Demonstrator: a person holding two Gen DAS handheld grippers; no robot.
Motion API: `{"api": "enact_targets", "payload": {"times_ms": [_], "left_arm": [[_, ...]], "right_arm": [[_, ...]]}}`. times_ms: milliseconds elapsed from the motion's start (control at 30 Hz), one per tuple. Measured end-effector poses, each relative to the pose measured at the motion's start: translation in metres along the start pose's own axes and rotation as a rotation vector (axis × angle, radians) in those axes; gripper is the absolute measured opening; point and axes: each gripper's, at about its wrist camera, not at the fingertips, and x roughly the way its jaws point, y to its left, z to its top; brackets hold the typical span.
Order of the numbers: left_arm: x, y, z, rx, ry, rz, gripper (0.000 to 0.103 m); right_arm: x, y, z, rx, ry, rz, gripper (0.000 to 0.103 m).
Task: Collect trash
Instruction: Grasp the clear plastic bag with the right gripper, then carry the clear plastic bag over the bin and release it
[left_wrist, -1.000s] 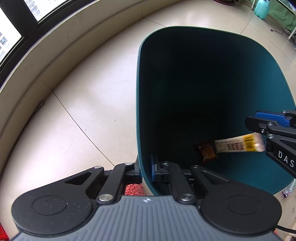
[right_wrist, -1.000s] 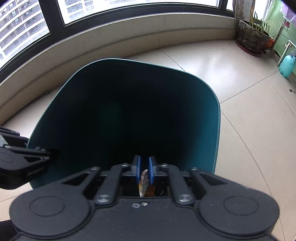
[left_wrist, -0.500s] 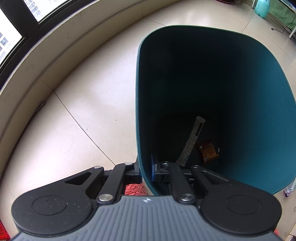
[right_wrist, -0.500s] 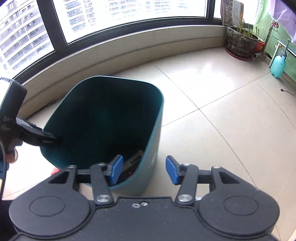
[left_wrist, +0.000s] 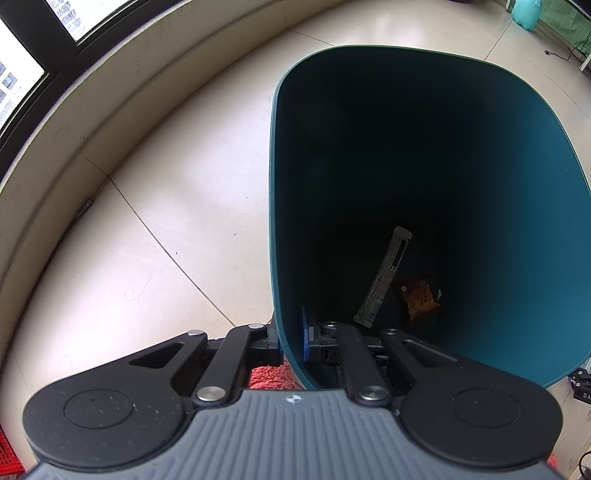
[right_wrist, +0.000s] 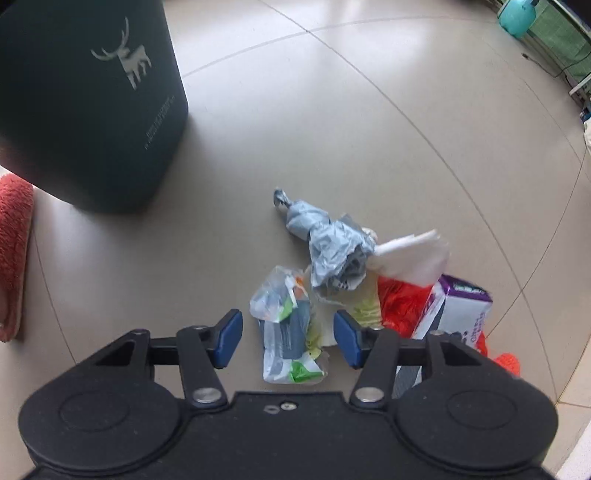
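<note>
My left gripper (left_wrist: 291, 341) pinches the bin (left_wrist: 275, 221) wall. My right gripper (right_wrist: 288, 341) hangs half open, empty, over the clear bag (right_wrist: 286, 332); bin at 10 o'clock.

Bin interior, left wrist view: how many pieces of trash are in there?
2. A long pale wrapper strip leans against the bin floor near centre; a small orange-brown snack packet lies just right of it. The dark bottom may hide more.

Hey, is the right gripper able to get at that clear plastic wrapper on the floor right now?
Probably yes. The right gripper is open and points down at the clear plastic wrapper, which lies at the near edge of the trash pile with nothing on top of it.
</note>
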Motion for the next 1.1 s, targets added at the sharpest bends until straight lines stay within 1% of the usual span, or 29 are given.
{"api": "enact_targets", "payload": {"times_ms": [67, 133, 267, 367, 400, 433, 467, 500, 533, 567, 633, 733, 933, 1067, 1100], "left_arm": [[0.000, 0.000, 0.000, 0.002, -0.001, 0.002, 0.008], [-0.001, 0.000, 0.000, 0.004, 0.000, 0.005, 0.008], [-0.001, 0.002, -0.001, 0.004, 0.000, 0.007, 0.008], [-0.002, 0.003, -0.003, 0.007, -0.001, 0.009, 0.008], [-0.003, 0.003, -0.004, 0.008, -0.001, 0.010, 0.008], [-0.003, 0.003, -0.004, 0.008, -0.001, 0.010, 0.008], [-0.003, 0.003, -0.004, 0.007, -0.001, 0.010, 0.008], [-0.003, 0.003, -0.005, 0.007, -0.001, 0.012, 0.008], [-0.003, 0.004, -0.006, 0.009, -0.002, 0.013, 0.008], [-0.004, 0.004, -0.006, 0.010, -0.002, 0.015, 0.008], [-0.005, 0.005, -0.008, 0.012, -0.004, 0.016, 0.008], [-0.005, 0.005, -0.010, 0.013, -0.004, 0.017, 0.008], [-0.005, 0.006, -0.013, 0.013, 0.000, 0.015, 0.008], [-0.005, 0.007, -0.014, 0.012, 0.001, 0.014, 0.008], [-0.006, 0.008, -0.016, 0.011, 0.001, 0.014, 0.008]], "right_arm": [[0.023, -0.009, -0.012, 0.044, 0.048, 0.007, 0.052], [0.040, -0.012, -0.017, 0.074, 0.082, 0.031, 0.050], [0.059, -0.015, -0.024, 0.119, 0.116, 0.051, 0.048], [0.072, -0.019, -0.030, 0.161, 0.141, 0.048, 0.037], [0.075, -0.019, -0.033, 0.170, 0.149, 0.049, 0.028], [0.076, -0.019, -0.034, 0.169, 0.155, 0.047, 0.017], [0.078, -0.019, -0.036, 0.159, 0.158, 0.044, 0.016], [0.076, -0.017, -0.037, 0.150, 0.152, 0.040, 0.013], [0.075, -0.016, -0.038, 0.143, 0.148, 0.034, 0.006], [0.080, -0.012, -0.038, 0.143, 0.144, 0.027, 0.006], [0.075, -0.010, -0.039, 0.145, 0.134, 0.030, 0.003], [0.059, -0.002, -0.038, 0.112, 0.128, 0.041, 0.002], [0.005, 0.015, -0.042, 0.065, 0.082, 0.088, 0.001], [-0.038, 0.026, -0.045, 0.074, 0.026, 0.154, 0.000], [-0.048, 0.030, -0.044, 0.074, 0.008, 0.157, 0.000]]}}
